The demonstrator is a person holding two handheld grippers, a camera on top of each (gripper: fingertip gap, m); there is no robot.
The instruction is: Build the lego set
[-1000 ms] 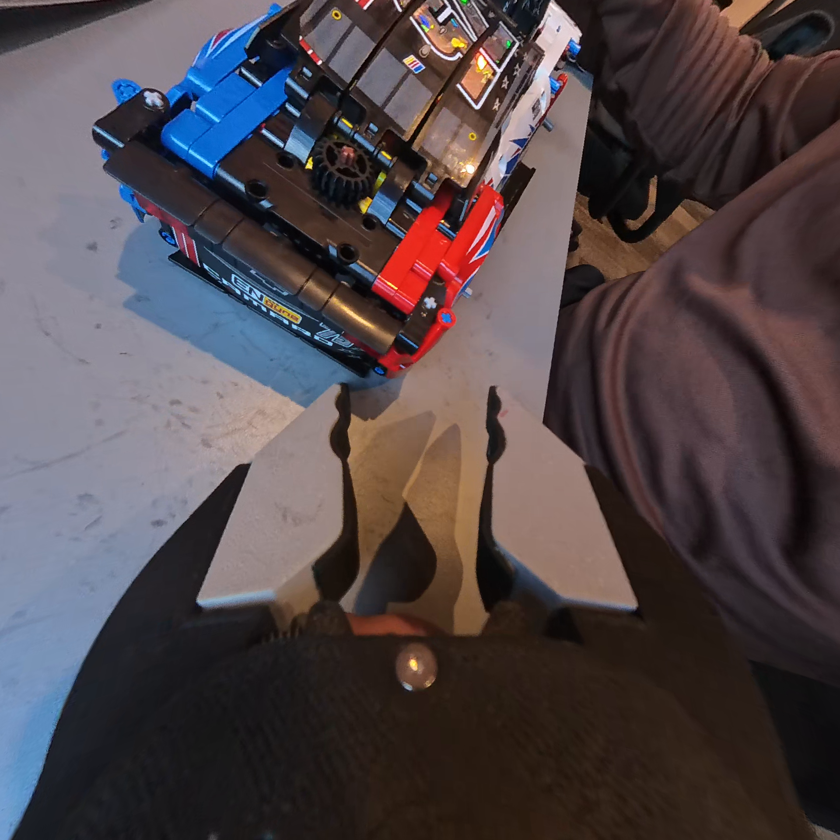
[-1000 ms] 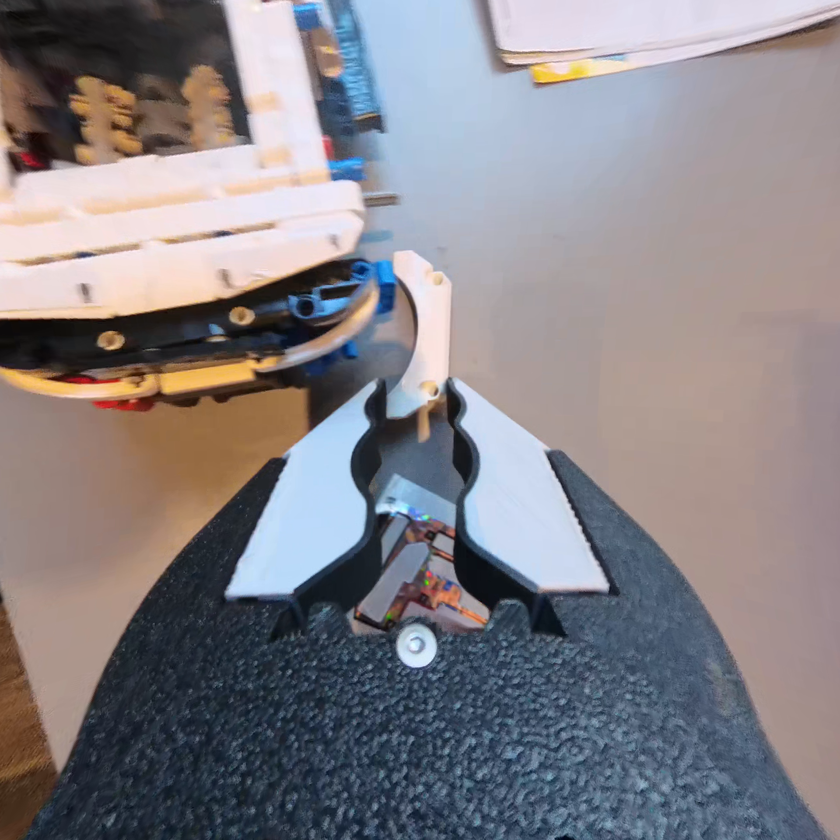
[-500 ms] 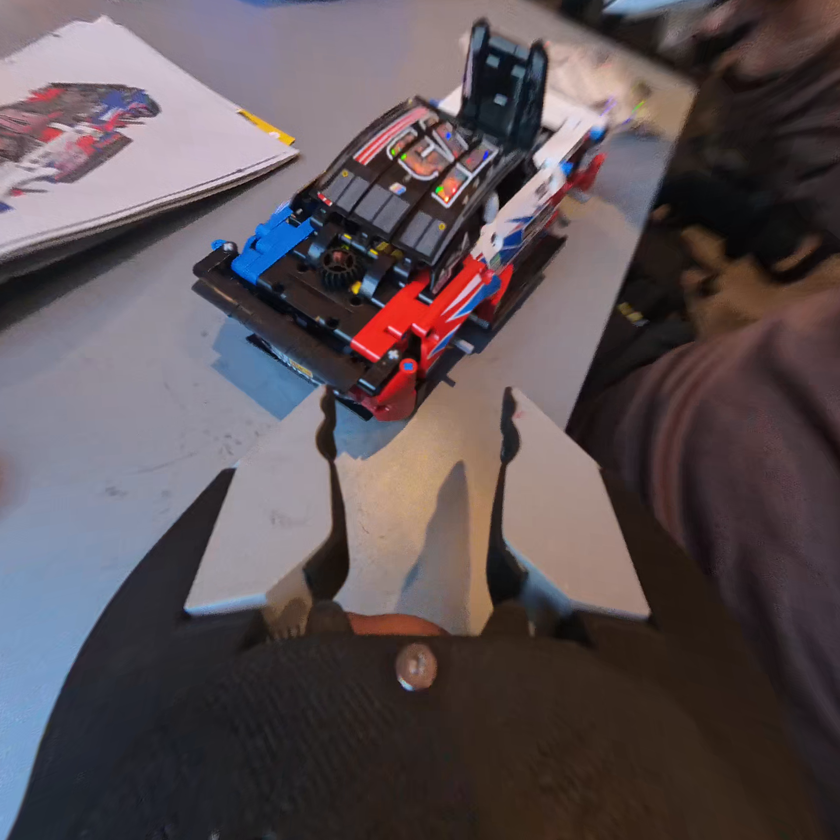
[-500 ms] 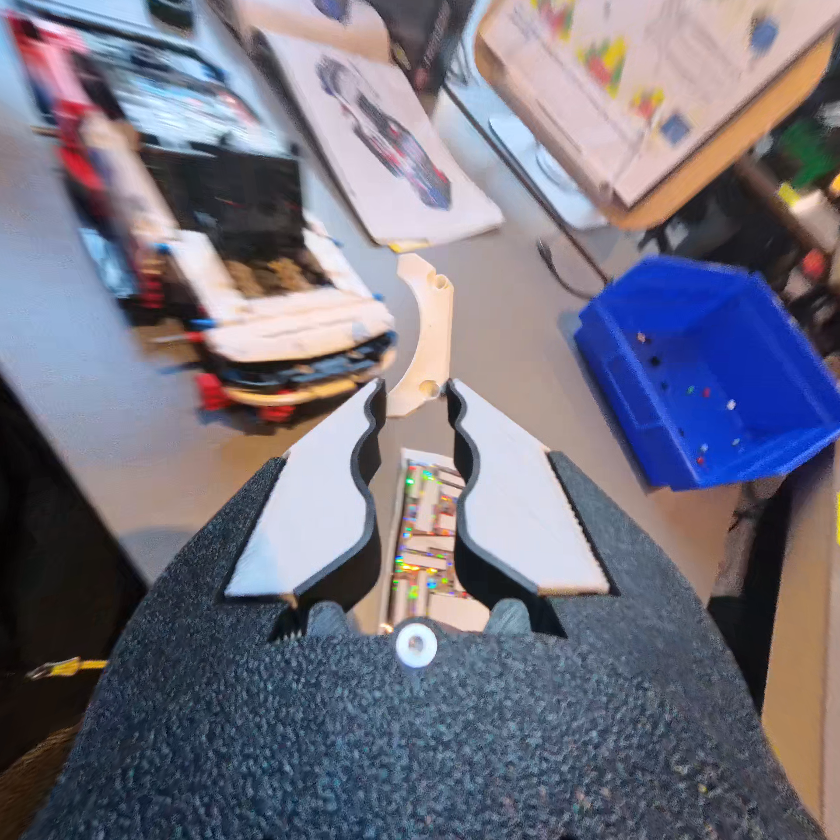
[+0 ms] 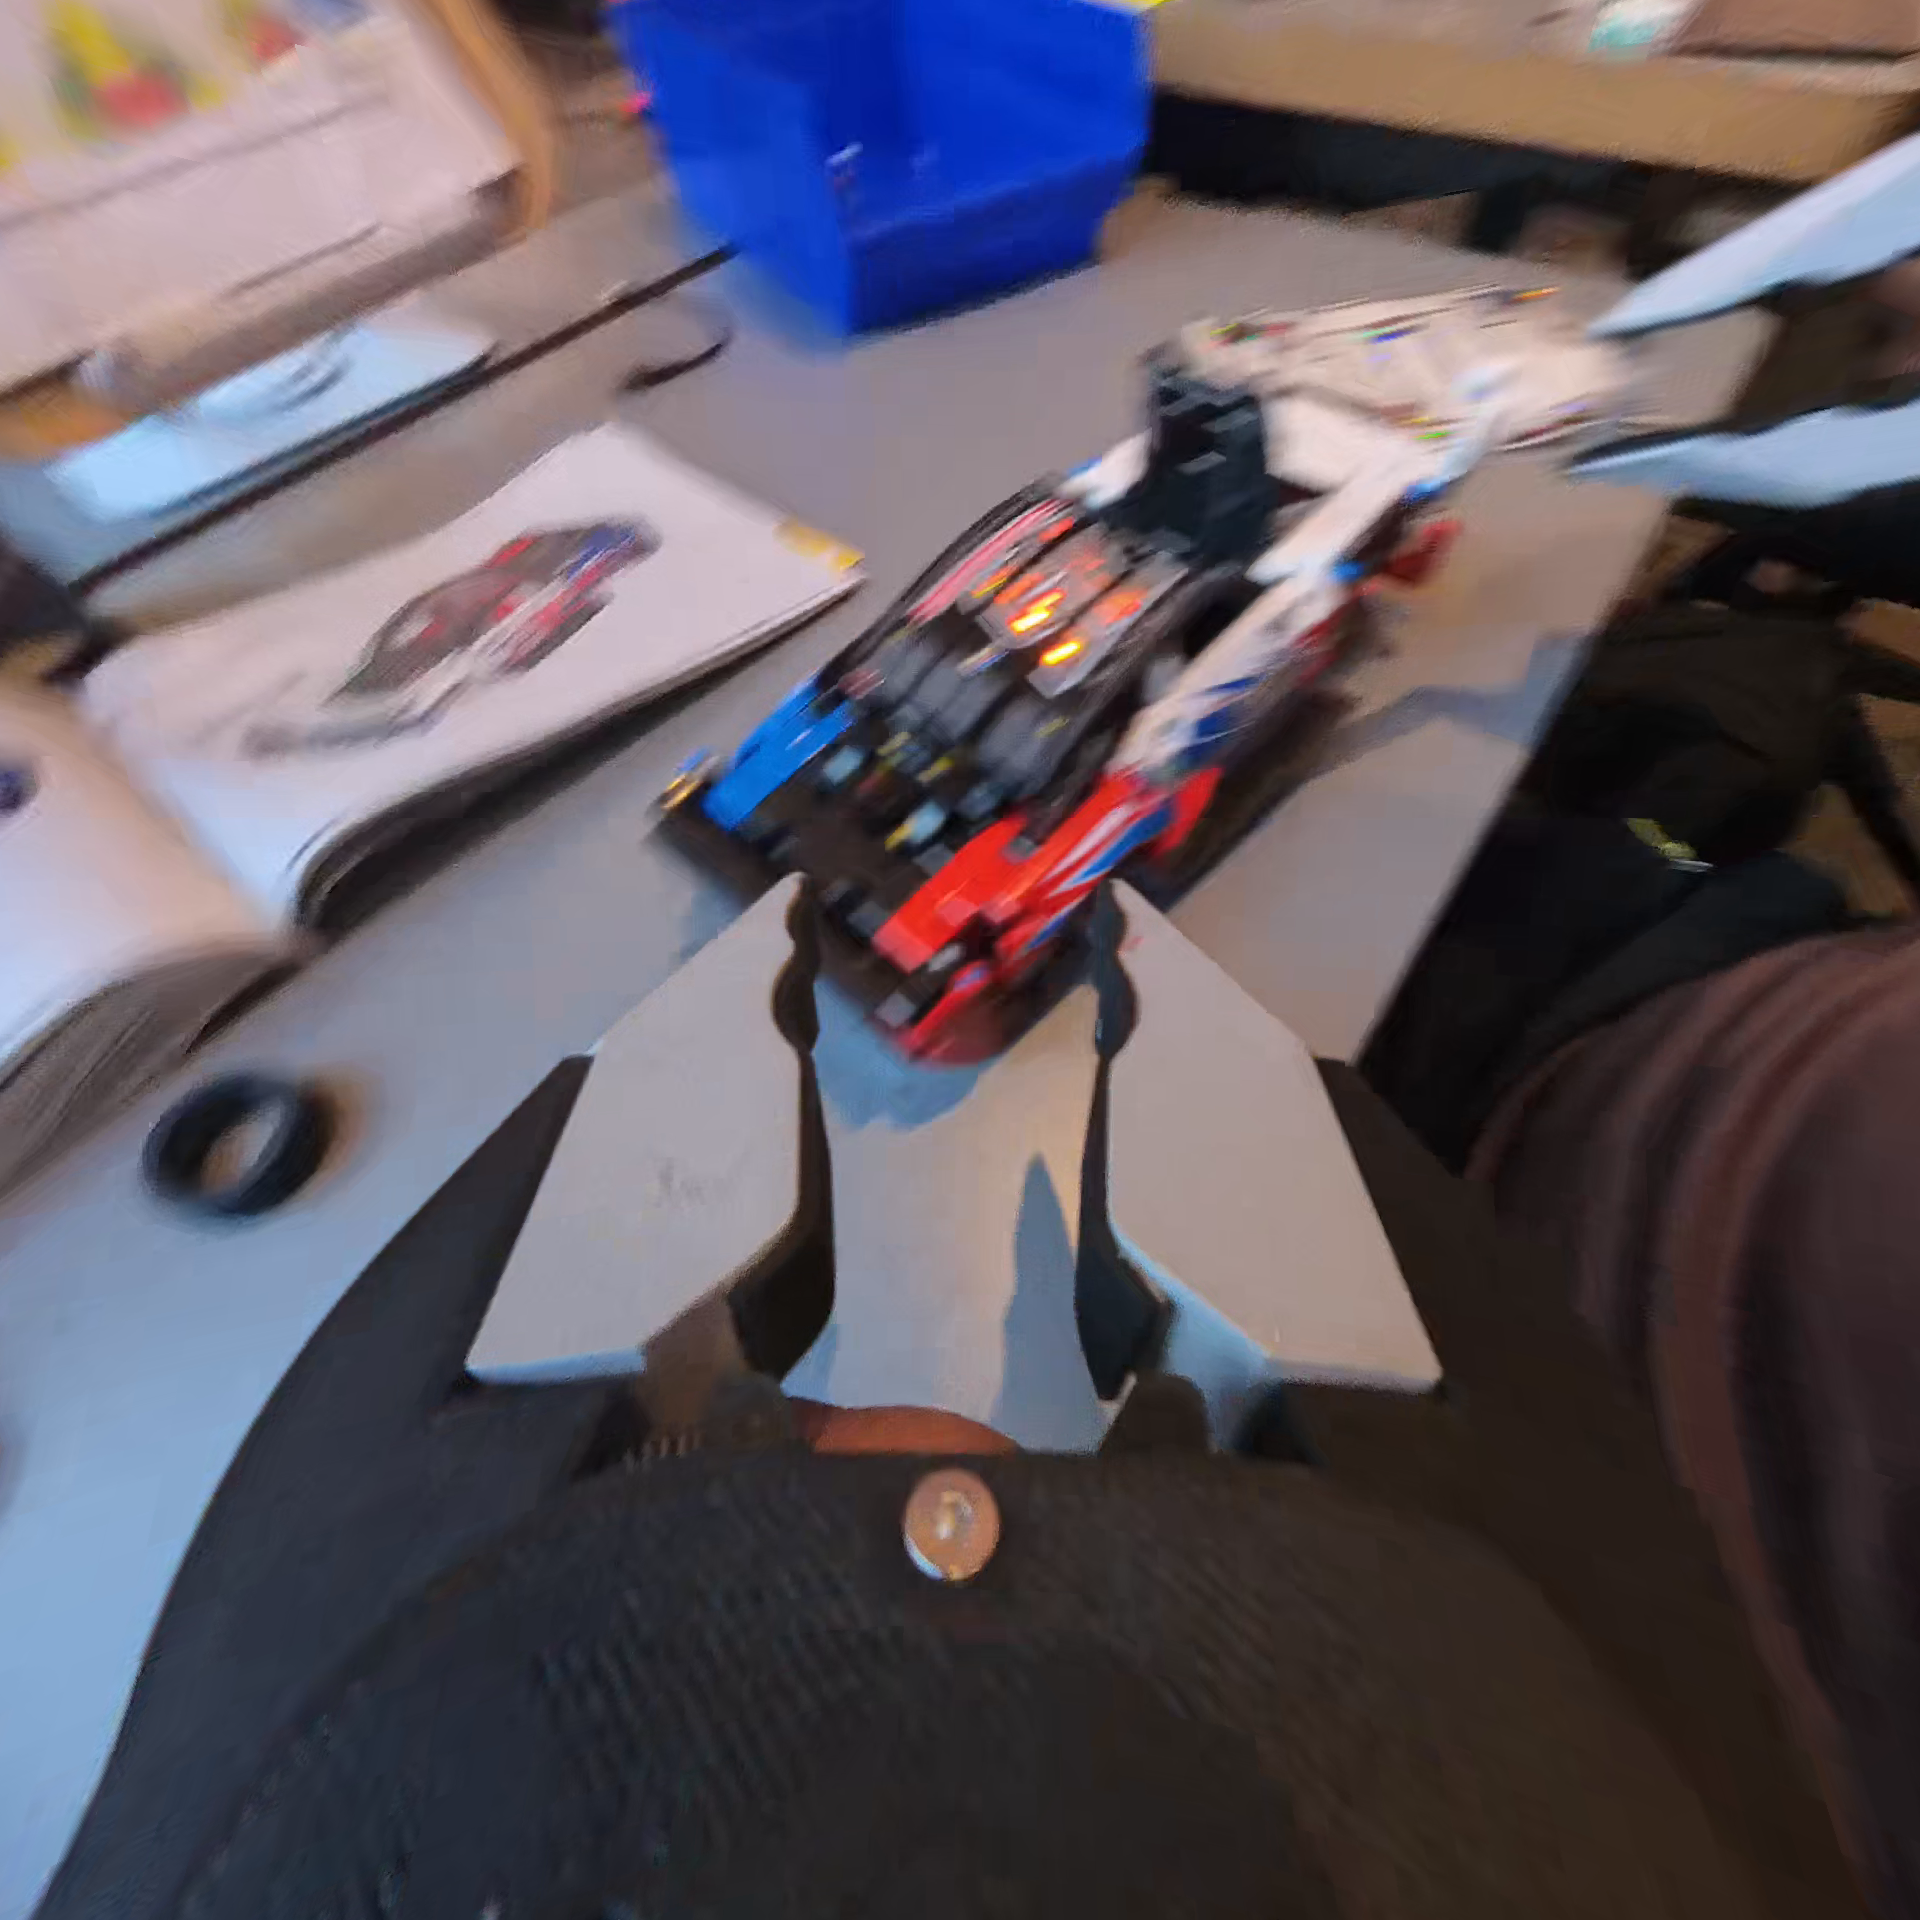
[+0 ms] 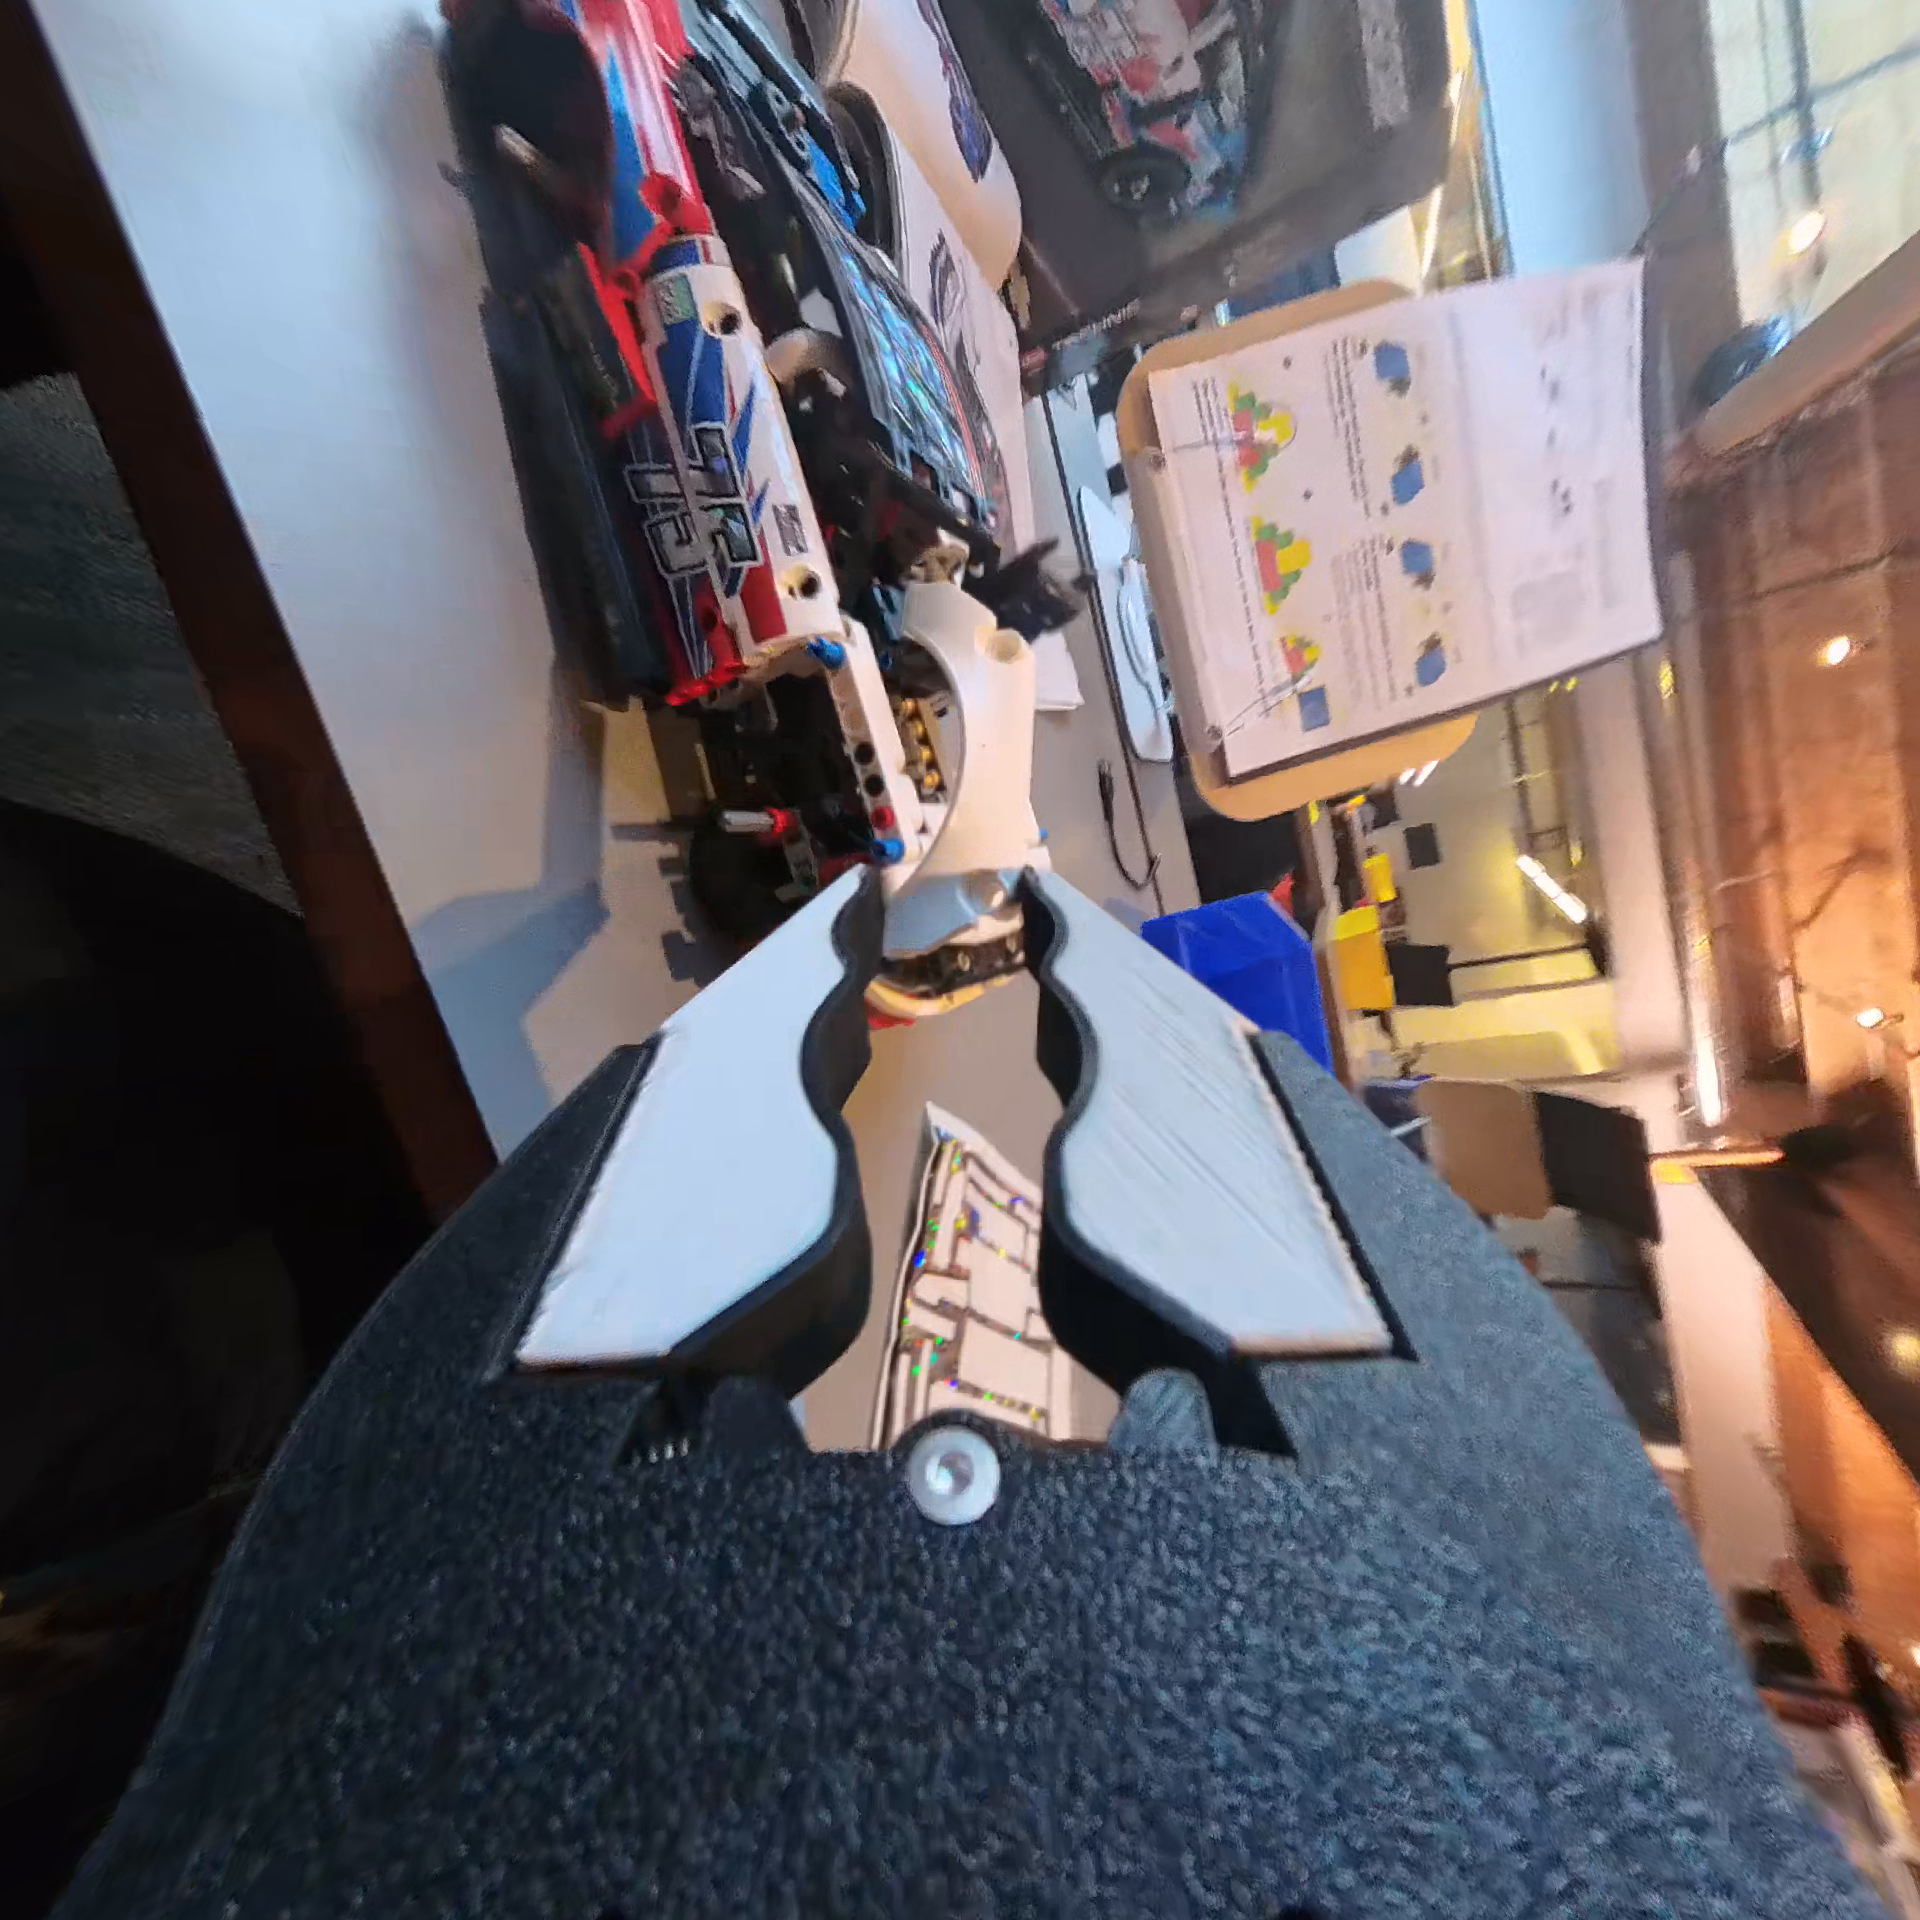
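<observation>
The lego car [image 5: 1039,707], black with blue, red and white panels, stands on the grey table [image 5: 468,1039] near its right edge. My left gripper [image 5: 951,925] is open and empty, just short of the car's red corner; this view is blurred. My right gripper [image 6: 945,904] is shut on a white curved arch piece [image 6: 987,769]. Its view is rolled sideways. The piece is held close by the car's [image 6: 727,468] white end; I cannot tell if they touch. The right gripper also shows in the left wrist view [image 5: 1766,364], beyond the car.
An instruction booklet [image 5: 468,644] lies left of the car, with a black tyre [image 5: 234,1143] nearer me. A blue bin [image 5: 883,156] stands at the back. A sticker sheet [image 6: 977,1278] lies under my right gripper. An instruction board [image 6: 1392,520] stands behind. A person's sleeve [image 5: 1714,1351] is at the right. There is about 25 cm between the tips of the two grippers.
My left gripper has drawn back and up from the car, staying open. My right gripper has lifted, rolled sideways and kept hold of the white arch piece by the car's end.
</observation>
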